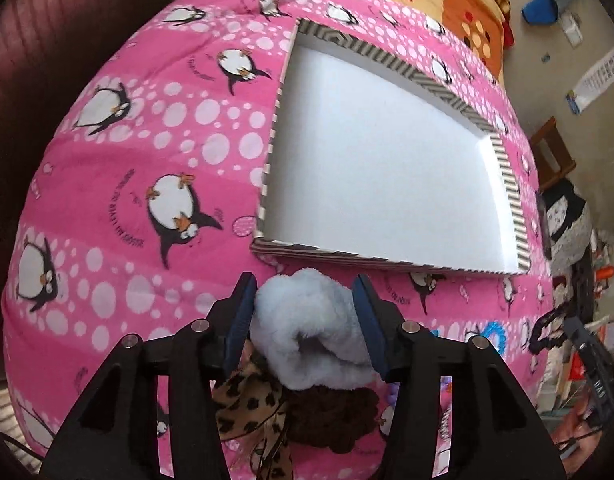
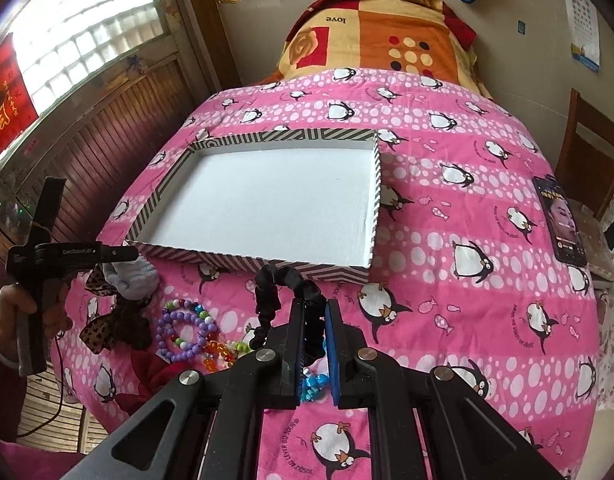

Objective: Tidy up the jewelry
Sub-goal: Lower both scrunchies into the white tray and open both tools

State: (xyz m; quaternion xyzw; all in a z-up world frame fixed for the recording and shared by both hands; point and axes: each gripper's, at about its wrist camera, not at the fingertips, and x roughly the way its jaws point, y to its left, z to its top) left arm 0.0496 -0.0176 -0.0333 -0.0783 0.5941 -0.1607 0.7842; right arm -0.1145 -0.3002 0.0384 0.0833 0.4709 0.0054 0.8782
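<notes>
Left wrist view: left gripper (image 1: pixel 305 312) jaws clamp pale-blue fluffy scrunchie (image 1: pixel 311 336); right gripper (image 2: pixel 314 328) jaws pinch black scrunchie (image 2: pixel 285 280) near tray (image 2: pixel 243 258).

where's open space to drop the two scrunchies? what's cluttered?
Best free patch: the white floor of the striped box, nothing in it. Also bare blanket between the box's right wall and the phone. Crowded: the near-left strip in front of the box, with bead bracelets and the leopard bow, where the left gripper grips the fluffy scrunchie.
</notes>
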